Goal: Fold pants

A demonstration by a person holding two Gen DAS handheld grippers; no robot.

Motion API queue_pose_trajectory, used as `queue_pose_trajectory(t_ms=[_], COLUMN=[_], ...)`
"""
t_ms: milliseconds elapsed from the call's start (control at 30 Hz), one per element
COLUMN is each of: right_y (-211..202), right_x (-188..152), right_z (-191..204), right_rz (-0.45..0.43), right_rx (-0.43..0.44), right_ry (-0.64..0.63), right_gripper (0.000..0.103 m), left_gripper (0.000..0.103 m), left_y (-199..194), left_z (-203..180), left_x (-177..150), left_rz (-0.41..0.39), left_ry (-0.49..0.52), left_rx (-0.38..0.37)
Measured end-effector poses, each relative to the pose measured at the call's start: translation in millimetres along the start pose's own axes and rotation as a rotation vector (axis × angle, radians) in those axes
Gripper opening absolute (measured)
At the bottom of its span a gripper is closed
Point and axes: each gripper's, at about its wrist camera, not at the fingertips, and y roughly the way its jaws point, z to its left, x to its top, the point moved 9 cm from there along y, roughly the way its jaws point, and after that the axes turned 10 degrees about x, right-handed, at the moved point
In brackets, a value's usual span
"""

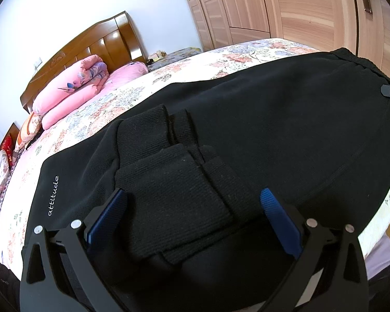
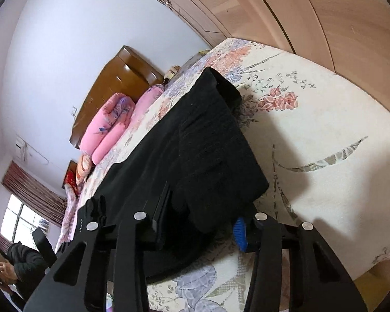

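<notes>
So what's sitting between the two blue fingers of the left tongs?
In the left wrist view, the black pants' ribbed cuffs lie between the open left tongs' fingers.

floral bedspread (image 1: 247, 54) | pink quilt (image 1: 72, 88) by wood headboard (image 1: 96, 44) | wardrobe (image 1: 299, 7) | window (image 2: 20, 218)

The black pants (image 1: 260, 135) cover most of the near part of the bed (image 1: 189, 70), their ribbed cuffs (image 1: 169, 171) heaped between the spread fingers of the left gripper (image 1: 192, 202). Bare flowered sheet (image 2: 325, 135) lies open to the right of the pants. Toward the headboard (image 1: 101, 44), the rolled pink quilt (image 1: 72, 88) blocks the way. The wardrobe (image 1: 299, 7) stands close behind the bed's far side.
</notes>
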Motion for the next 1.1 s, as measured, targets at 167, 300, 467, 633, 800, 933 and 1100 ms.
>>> queue_pose_trajectory(t_ms=[167,300,467,633,800,933,1100], right_y=[-5,-17,-10,23,79,143,207], right_x=[0,11,24,16,-36,-123,-255], right_z=[-1,32,95,180,286,345,331], right_rz=[-0.046,-0.128,-0.157,-0.116,-0.018,0.131,0.362], right_rx=[0.045,0.067,0.057,0.045,0.079,0.089,-0.005], right_ry=[0.028,-0.079,-0.258,-0.496,-0.786,-1.030,-1.419], right_gripper=[0.043,0.039,0.038,0.038,0.038,0.037,0.054], left_gripper=[0.099,0.099,0.102,0.099,0.099,0.099,0.099], left_y=[-15,-34,26,-16,-54,-70,-56], left_z=[10,57,64,120,220,295,317], left_x=[7,22,-15,2,-5,-33,-67], left_rz=[-0.017,-0.080,0.124,-0.031,-0.098,-0.087,-0.010], left_ry=[-0.062,-0.173,-0.102,-0.268,-0.425,-0.527,-0.574], left_rx=[-0.092,-0.064,-0.098,-0.117,0.031,0.173,0.168])
